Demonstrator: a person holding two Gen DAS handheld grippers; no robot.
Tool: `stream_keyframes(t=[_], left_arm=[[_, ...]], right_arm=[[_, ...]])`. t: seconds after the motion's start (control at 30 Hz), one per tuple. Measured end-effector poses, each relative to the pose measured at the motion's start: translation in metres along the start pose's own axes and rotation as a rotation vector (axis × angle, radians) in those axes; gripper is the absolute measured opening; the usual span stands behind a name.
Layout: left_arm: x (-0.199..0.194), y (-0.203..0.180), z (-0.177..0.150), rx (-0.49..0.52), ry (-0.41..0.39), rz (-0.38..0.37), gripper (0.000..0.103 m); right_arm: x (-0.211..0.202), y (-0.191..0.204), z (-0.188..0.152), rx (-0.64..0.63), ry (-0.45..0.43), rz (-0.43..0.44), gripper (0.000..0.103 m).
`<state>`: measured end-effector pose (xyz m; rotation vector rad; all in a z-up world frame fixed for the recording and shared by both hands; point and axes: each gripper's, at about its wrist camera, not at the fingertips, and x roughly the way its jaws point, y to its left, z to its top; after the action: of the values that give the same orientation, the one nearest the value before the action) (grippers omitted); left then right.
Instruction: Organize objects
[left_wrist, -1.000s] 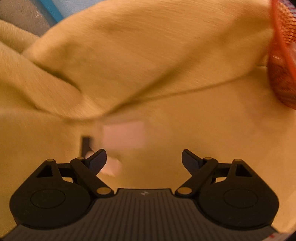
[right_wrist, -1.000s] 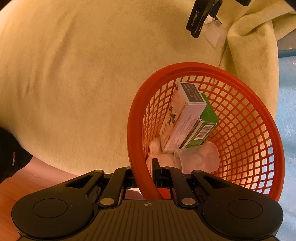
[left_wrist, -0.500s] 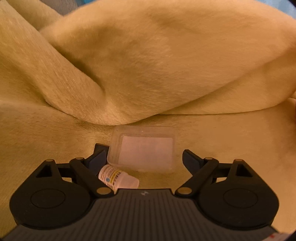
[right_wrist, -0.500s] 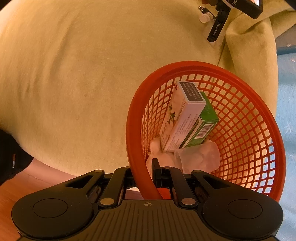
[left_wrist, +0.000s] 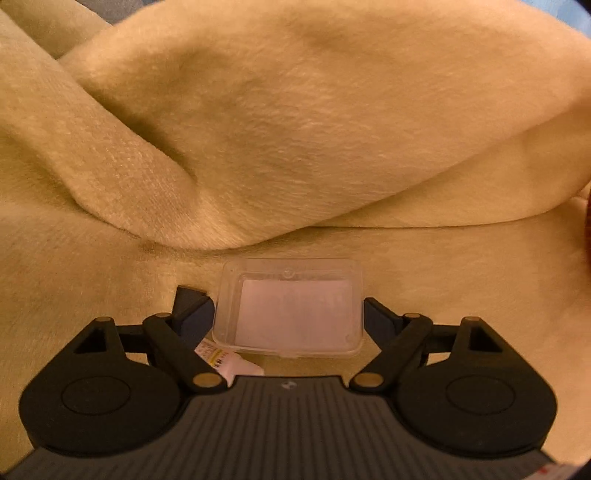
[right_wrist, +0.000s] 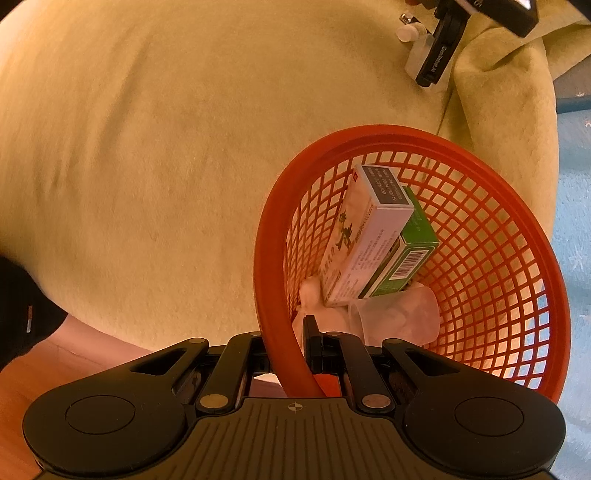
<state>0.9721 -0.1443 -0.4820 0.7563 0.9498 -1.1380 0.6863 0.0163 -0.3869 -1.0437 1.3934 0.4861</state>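
A clear plastic case (left_wrist: 290, 308) lies flat on the yellow blanket (left_wrist: 295, 129). My left gripper (left_wrist: 286, 308) is open, with one finger on each side of the case. A small white bottle (left_wrist: 232, 363) lies under the left finger. In the right wrist view my right gripper (right_wrist: 291, 343) is shut on the rim of the red mesh basket (right_wrist: 491, 258). The basket holds a white box (right_wrist: 365, 232), a green box (right_wrist: 410, 247) and a clear cup (right_wrist: 399, 314). The left gripper (right_wrist: 439, 59) shows far off over the case (right_wrist: 417, 61).
A thick fold of the blanket (left_wrist: 258, 166) rises just beyond the case. Blue floor (right_wrist: 576, 206) lies to the right of the basket. A wooden floor (right_wrist: 22, 373) and a dark sleeve (right_wrist: 22, 314) show at the lower left.
My left gripper has moved forward and down, so the clear case now lies between its open fingers. The right gripper and basket have stayed still.
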Motion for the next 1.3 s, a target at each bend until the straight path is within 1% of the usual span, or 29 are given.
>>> stream_keyframes(t=[0.17, 0.47, 0.7, 0.8, 0.97, 1.3], left_arm=[[-0.028, -0.006, -0.005, -0.044, -0.015, -0.032, 0.083], [-0.097, -0.016, -0.024, -0.097, -0.070, -0.073, 0.083], [-0.139, -0.035, -0.028, -0.103, -0.095, -0.085, 0.083], [-0.166, -0.045, -0.033, -0.104, -0.102, -0.094, 0.083], [-0.183, -0.058, -0.038, -0.102, -0.105, -0.103, 0.083], [-0.208, -0.076, -0.042, -0.139, -0.113, -0.121, 0.083]], right_arm=[[0.003, 0.006, 0.004, -0.012, 0.006, -0.007, 0.004], [0.007, 0.017, 0.004, -0.039, 0.018, -0.031, 0.004], [0.007, 0.021, 0.003, -0.051, 0.031, -0.048, 0.004], [0.006, 0.022, 0.002, -0.057, 0.032, -0.054, 0.004], [0.004, 0.024, -0.001, -0.070, 0.032, -0.064, 0.004], [0.006, 0.024, 0.001, -0.075, 0.036, -0.079, 0.004]])
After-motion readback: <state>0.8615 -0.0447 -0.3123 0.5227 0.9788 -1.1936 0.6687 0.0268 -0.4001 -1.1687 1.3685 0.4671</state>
